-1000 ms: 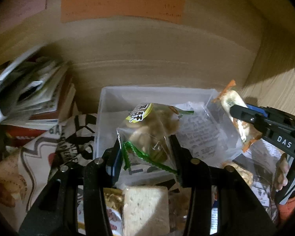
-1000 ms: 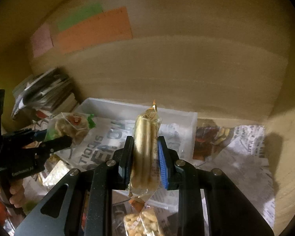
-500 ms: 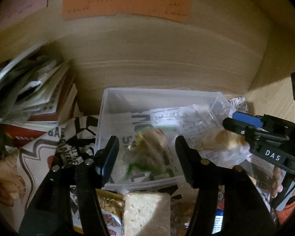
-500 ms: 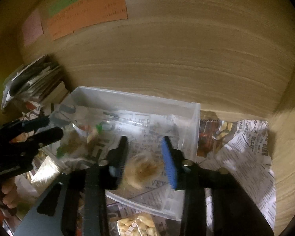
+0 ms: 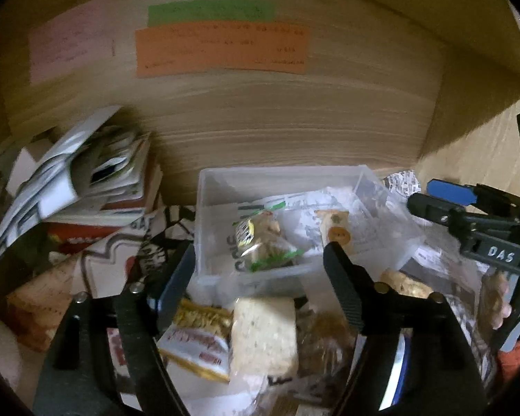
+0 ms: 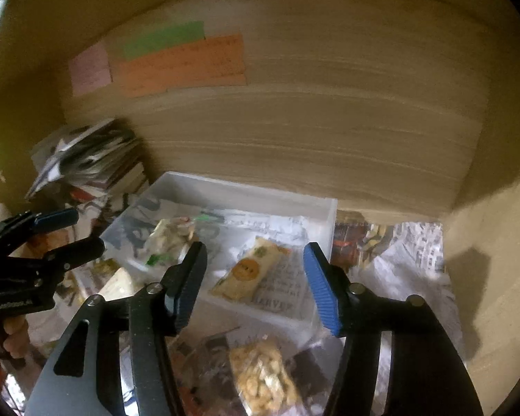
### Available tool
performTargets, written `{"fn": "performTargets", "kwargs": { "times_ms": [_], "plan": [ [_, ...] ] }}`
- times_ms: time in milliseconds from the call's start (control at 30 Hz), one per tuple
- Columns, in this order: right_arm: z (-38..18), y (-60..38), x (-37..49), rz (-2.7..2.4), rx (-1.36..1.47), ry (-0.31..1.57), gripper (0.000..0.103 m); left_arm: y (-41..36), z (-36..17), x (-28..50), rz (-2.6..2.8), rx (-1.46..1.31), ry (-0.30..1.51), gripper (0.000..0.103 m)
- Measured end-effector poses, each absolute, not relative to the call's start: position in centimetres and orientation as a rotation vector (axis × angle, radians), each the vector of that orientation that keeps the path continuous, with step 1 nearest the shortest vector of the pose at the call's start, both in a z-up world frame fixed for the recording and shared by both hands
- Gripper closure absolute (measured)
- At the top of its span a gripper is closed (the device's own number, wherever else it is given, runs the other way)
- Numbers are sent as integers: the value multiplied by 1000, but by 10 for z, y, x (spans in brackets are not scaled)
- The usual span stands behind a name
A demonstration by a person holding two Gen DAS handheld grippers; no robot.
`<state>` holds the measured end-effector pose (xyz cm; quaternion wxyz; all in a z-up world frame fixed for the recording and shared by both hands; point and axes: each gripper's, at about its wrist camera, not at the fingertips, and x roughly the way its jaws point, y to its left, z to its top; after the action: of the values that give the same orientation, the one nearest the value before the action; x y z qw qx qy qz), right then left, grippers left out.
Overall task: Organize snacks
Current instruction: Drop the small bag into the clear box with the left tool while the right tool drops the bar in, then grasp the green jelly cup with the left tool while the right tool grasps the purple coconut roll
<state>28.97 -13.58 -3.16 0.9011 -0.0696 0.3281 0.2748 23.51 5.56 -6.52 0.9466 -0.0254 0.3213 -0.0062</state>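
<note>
A clear plastic bin point(image 5: 204, 215) point(image 6: 326, 215) lined with newspaper stands against the wooden back wall. In it lie a clear cookie pack with a green tie point(image 5: 260, 242) point(image 6: 166, 239) and a flat cracker pack with an orange label point(image 5: 336, 228) point(image 6: 249, 270). My left gripper point(image 5: 260, 270) is open and empty, just in front of the bin. My right gripper point(image 6: 254, 270) is open and empty above the bin's front edge. Each gripper shows in the other's view: the right one point(image 5: 433, 197) and the left one point(image 6: 76, 232).
Loose snacks lie in front of the bin: a pale seeded bar point(image 5: 263, 332), a red-and-white wrapper point(image 5: 194, 346) and a nut pack point(image 6: 263, 374). A stack of books and papers point(image 5: 86, 180) stands left. Newspaper point(image 6: 405, 249) covers the shelf to the right. Coloured notes point(image 5: 222, 52) hang on the wall.
Both grippers opened and dropped their packs into the bin, the cookie pack from the left and the cracker pack from the right. Both have since pulled back and opened wider.
</note>
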Motion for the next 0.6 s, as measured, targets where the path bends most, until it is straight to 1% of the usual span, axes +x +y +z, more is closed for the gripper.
{"fn": "performTargets", "kwargs": {
  "times_ms": [200, 333, 500, 567, 600],
  "plan": [
    [-34, -143, 258, 585, -134, 683, 47, 63, -74, 207, 8, -52, 680, 25],
    [-40, -141, 235, 603, -141, 681, 36, 68, -85, 190, 17, -65, 706, 25],
    [-51, -136, 213, 645, -140, 707, 33, 70, -103, 168, 21, -74, 743, 25],
    [-57, -133, 208, 664, -138, 725, 29, 71, -111, 160, 17, -86, 761, 25],
    [-61, -132, 205, 666, -141, 733, 29, 71, -115, 157, 16, -92, 772, 25]
  ]
}}
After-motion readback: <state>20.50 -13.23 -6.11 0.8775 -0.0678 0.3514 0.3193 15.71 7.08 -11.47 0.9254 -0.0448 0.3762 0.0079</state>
